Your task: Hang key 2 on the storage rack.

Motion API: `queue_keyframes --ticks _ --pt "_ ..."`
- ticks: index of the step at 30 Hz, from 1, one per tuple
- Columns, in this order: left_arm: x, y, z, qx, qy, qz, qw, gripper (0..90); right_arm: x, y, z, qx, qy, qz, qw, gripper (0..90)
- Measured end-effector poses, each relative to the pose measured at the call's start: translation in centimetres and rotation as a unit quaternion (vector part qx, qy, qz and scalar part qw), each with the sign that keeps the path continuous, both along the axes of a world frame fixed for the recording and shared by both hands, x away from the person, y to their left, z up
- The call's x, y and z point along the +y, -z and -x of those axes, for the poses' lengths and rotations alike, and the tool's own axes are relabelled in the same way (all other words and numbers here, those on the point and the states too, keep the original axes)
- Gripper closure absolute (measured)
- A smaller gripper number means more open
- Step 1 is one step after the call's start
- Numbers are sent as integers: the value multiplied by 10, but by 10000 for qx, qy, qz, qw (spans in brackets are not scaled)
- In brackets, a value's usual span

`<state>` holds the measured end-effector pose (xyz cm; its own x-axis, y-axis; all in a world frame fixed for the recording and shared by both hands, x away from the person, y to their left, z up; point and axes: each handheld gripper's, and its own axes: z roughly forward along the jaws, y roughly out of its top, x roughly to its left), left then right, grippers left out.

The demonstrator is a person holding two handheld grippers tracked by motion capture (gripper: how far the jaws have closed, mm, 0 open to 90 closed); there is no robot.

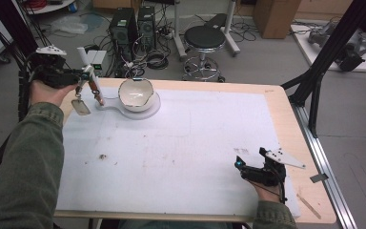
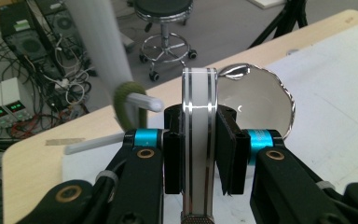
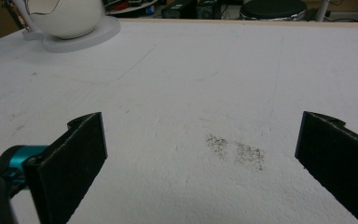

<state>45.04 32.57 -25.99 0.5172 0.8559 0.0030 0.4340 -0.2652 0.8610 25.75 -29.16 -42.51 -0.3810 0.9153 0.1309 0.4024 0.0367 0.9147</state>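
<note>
My left gripper (image 1: pixel 86 78) is raised over the table's far left corner, and in the left gripper view it (image 2: pixel 198 154) is shut on a flat white handle (image 2: pixel 198 107) with chrome strips. In the high view that slim handle (image 1: pixel 96 95) slants down from the jaws toward the table. A small grey oval piece (image 1: pixel 81 107) sits below the gripper; I cannot tell whether it hangs or lies there. Just right of it, a white bowl (image 1: pixel 136 93) with a shiny rim stands on a round white base (image 1: pixel 155 107). My right gripper (image 1: pixel 240 167) rests open and holds nothing near the front right (image 3: pixel 200 154).
A white mat (image 1: pixel 181 143) covers most of the wooden table (image 1: pixel 286 124). A dark smudge (image 3: pixel 235 151) marks the mat ahead of the right gripper. A thin white post (image 1: pixel 82 55) rises behind the left gripper. A black frame leg (image 1: pixel 314 95) stands at the right edge, and a stool (image 1: pixel 204 40) beyond the table.
</note>
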Motion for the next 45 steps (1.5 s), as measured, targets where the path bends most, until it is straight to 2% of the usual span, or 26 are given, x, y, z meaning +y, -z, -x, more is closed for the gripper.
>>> queue_keyframes --ticks 2,7,10,13,17,24,32,36,40,43,45 --pt "4 -3 0 -66 -48 22 10000 743 0 0 0 1 6 -1 10000 9" --pt "7 -6 -3 -28 35 2 10000 743 0 0 0 -6 3 7 10000 9" --pt "6 -7 -2 -127 72 37 9999 743 0 0 1 8 18 -13 10000 9" --pt "9 -10 -1 -241 71 181 9995 742 -1 0 0 -19 25 14 10000 9" --pt "16 -13 0 -298 -12 197 9994 742 -2 0 1 -2 44 15 10000 9" --pt "27 -11 -3 -347 -273 284 9986 743 0 1 0 15 20 29 10000 9" --pt "35 -9 -15 -411 -704 395 9959 743 0 1 -1 41 18 17 10000 9" --pt "38 -8 -20 -623 -867 436 9933 743 -1 1 -1 12 32 33 10000 9" --pt "42 -6 -28 -499 -961 451 9931 743 -2 1 0 37 47 21 10000 9" --pt "45 -3 -33 -557 -961 599 9920 743 -2 1 0 38 63 33 10000 9" --pt "46 1 -37 -563 -963 554 9922 743 -2 1 1 59 65 51 9999 9"
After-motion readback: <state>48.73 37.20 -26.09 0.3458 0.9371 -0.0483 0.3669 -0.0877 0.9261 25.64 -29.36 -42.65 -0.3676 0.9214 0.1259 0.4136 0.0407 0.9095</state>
